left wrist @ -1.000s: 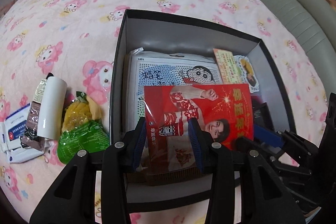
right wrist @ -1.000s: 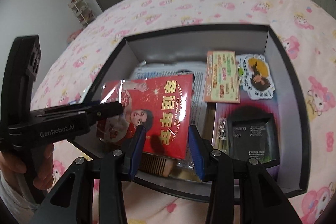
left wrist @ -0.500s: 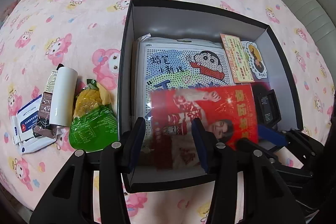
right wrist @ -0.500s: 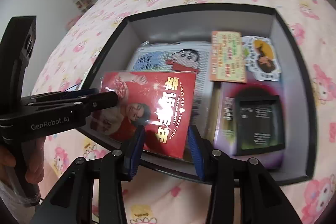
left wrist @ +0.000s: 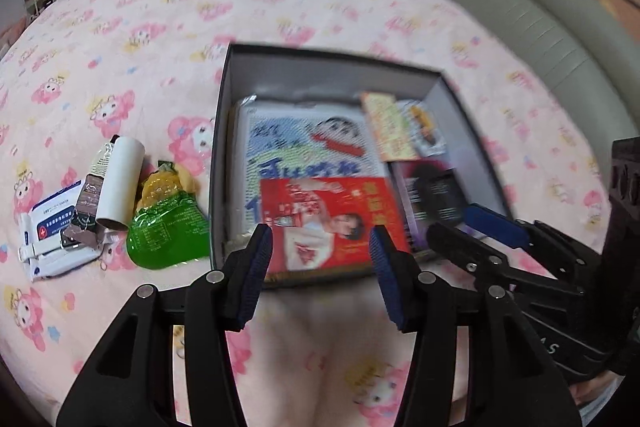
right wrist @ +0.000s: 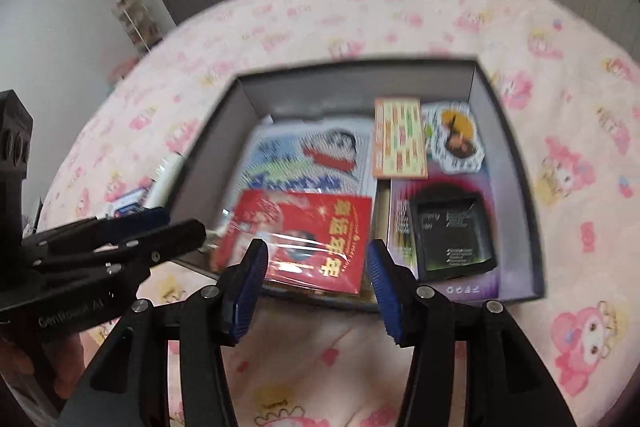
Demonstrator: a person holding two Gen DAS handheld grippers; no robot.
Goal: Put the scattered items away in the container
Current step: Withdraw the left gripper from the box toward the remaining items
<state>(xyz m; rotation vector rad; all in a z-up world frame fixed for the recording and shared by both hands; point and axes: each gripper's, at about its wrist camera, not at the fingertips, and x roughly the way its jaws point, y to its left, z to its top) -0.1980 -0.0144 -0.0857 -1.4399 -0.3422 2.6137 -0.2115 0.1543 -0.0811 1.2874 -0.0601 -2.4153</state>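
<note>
From the left wrist, the left gripper (left wrist: 320,259) hangs over the near rim of the open black cardboard box with grey inner walls (left wrist: 222,163), which sits on the pink cartoon-print bedspread (left wrist: 132,67). Its blue-padded jaws stand apart and have just been opening; nothing is between them, only the box contents seen below. Inside the box, the glossy red packet with a printed portrait (left wrist: 332,219) lies flat against the near wall, on top of a white cartoon-printed pack (left wrist: 304,143) that fills the left half. An orange and yellow card (left wrist: 388,127) and a small white-edged sticker (left wrist: 428,131) lie toward the far right corner, and a dark purple box (left wrist: 432,195) lies along the right wall. Outside, just beside the box's left wall, lie a green and yellow snack bag (left wrist: 168,223), a white cylinder (left wrist: 120,183), a brown wrapper (left wrist: 88,203) and a white and blue wipes pack (left wrist: 52,231), bunched together. The right gripper (left wrist: 468,223) reaches in from the right edge over the box's near right corner.

From the right wrist, the right gripper (right wrist: 316,267) hovers over the same near rim (right wrist: 536,291), jaws apart, having just been opening, with nothing clamped. The red packet (right wrist: 304,235) lies free in the near left part of the box; the picture is blurred, so whether it rests quite flat is hard to say. The left gripper (right wrist: 168,223) comes in from the left edge, its tips over the box's left wall, held by a hand (right wrist: 24,363) at the lower left.
</note>
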